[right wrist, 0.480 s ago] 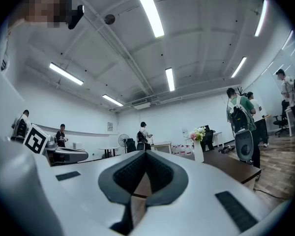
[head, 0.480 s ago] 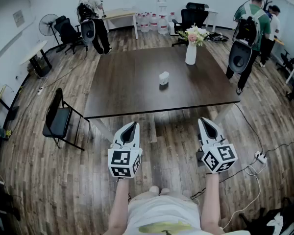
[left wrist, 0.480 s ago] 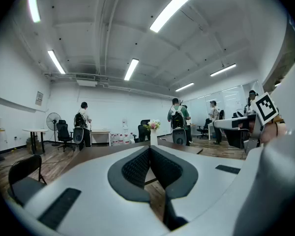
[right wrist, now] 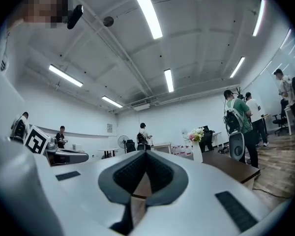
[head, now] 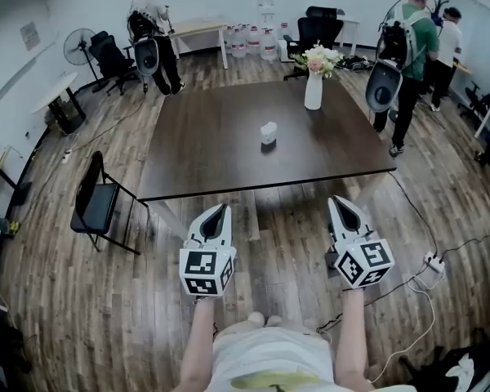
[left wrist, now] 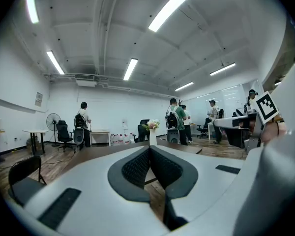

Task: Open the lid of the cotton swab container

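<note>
A small white cotton swab container point(head: 268, 132) stands near the middle of the dark wooden table point(head: 196, 153), its lid down. My left gripper point(head: 219, 211) and right gripper point(head: 340, 203) hang side by side over the floor, short of the table's near edge and well away from the container. Both are shut with nothing between the jaws. In the left gripper view the left gripper point(left wrist: 150, 149) points level at the table; in the right gripper view the right gripper point(right wrist: 144, 154) does the same. The container is hidden behind the jaws in both gripper views.
A white vase of flowers point(head: 314, 84) stands at the table's far right. A black folding chair point(head: 94, 198) is left of the table. One person point(head: 153, 31) stands at the back left, two people point(head: 416, 47) at the right. A power strip and cable point(head: 431, 264) lie on the floor.
The view has shifted slightly, so the table and container sit a little higher and to the left. The people at the right have walked a step leftward. Both grippers stay as they were.
</note>
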`<state>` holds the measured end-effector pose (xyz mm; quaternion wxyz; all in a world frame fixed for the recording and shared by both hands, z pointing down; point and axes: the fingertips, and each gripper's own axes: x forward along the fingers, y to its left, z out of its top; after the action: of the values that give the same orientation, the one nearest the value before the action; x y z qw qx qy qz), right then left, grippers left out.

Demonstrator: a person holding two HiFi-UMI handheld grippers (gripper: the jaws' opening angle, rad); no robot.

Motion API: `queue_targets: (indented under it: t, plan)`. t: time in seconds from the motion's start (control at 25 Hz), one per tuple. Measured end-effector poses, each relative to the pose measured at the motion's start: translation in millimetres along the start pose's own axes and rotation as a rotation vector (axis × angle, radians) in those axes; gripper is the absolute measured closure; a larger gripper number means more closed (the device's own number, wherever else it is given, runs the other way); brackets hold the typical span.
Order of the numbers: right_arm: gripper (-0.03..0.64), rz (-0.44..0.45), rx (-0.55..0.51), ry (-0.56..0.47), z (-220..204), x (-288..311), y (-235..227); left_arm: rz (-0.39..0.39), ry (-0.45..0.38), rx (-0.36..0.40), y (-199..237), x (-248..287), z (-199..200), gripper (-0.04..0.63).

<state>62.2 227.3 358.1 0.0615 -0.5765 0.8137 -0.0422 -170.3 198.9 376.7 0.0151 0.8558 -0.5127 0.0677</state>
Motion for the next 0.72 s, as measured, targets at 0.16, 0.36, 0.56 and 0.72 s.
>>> queue_targets:
  t: [0.16,0.36,0.56,0.72]
  plan:
    - [0.595,0.002,0.005,-0.004,3,-3,-8,0.005,0.006,0.002,-7,2,1,0.571]
    - [0.595,0.008,0.018,-0.001,0,-2,-11,0.023,0.015,-0.002,-11,-1,-3,0.571]
    - [0.595,0.02,0.034,0.017,-8,3,-14,0.021,0.04,-0.008,-16,4,-12,0.571]
    - [0.595,0.027,0.042,0.027,-14,18,-20,0.024,0.049,-0.018,-11,19,-16,0.571]
